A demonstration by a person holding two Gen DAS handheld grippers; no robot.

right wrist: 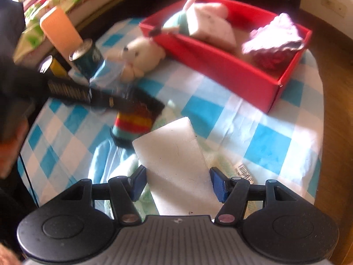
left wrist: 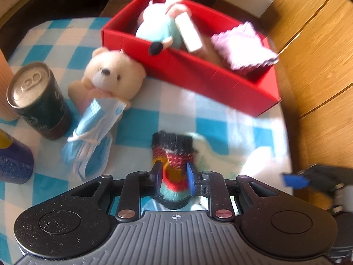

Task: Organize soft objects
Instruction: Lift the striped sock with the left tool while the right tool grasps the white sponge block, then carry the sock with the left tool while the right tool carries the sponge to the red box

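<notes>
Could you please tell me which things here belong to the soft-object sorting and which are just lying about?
Job:
- striped sock
- white sponge
- teddy bear
- face masks
- red box

Lying about:
- dark can
- orange cup

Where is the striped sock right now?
The striped sock is clamped in the left gripper, low centre in the left wrist view. It is over the checked cloth, in front of the red box and right of the face masks.
</notes>
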